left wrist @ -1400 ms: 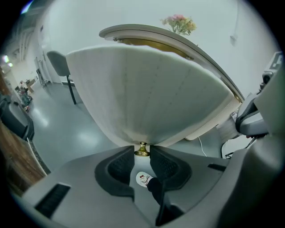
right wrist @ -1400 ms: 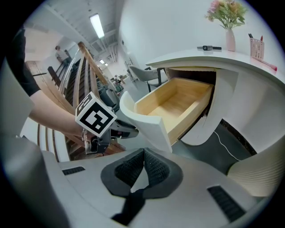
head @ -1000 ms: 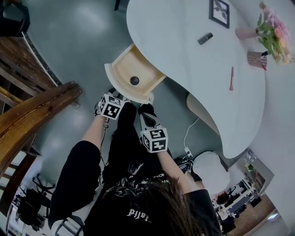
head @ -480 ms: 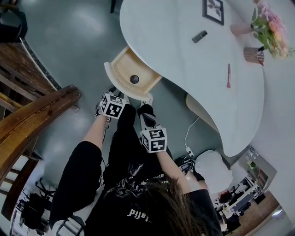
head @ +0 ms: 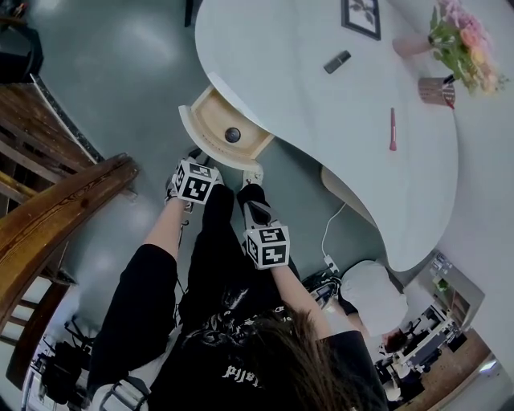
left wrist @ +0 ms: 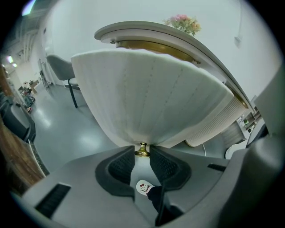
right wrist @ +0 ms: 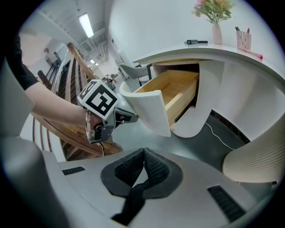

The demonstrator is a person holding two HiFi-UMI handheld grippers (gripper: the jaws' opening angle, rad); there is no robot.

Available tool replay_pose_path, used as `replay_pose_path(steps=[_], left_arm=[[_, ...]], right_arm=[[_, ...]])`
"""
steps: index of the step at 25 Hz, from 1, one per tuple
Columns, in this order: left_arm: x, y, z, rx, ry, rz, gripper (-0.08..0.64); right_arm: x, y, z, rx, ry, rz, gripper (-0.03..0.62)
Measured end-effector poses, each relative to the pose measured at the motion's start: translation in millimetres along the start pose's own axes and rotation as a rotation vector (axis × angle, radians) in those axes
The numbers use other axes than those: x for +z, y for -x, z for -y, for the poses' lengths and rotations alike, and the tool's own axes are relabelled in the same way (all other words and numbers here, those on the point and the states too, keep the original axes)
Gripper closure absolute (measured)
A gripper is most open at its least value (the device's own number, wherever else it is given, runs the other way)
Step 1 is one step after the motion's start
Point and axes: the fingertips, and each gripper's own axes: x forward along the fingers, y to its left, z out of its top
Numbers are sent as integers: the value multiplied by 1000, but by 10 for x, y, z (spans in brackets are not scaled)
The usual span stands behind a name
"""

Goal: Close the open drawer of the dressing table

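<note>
The white dressing table (head: 337,136) has one curved-front drawer (head: 210,146) standing open, with a small dark round thing (head: 233,134) inside. My left gripper (head: 209,164) is at the drawer front (left wrist: 147,98), shut on its small brass knob (left wrist: 142,150), which sits between the pad tips. In the right gripper view the open drawer (right wrist: 171,95) shows its wooden inside. My right gripper (head: 251,194) hangs nearer to me, to the right of the drawer front and apart from it. Its pads (right wrist: 153,167) meet at the tips with nothing between them.
On the tabletop lie a framed picture (head: 361,18), a dark small bar (head: 336,61), a pink stick (head: 393,128), a cup (head: 436,91) and a vase of flowers (head: 462,36). A wooden railing (head: 56,209) runs at left. A white stool (head: 368,297) and cable (head: 333,233) sit at right.
The left gripper has moved toward the table with the knob, and the drawer sticks out less than before. The right gripper has barely moved.
</note>
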Motion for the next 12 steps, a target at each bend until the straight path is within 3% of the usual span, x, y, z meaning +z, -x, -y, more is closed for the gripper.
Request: replay_pose_path(steps=[12], left_arm=[[296, -129, 33, 19, 9, 40, 443]], right_arm=[[-3, 57, 245, -26, -46, 7, 566]])
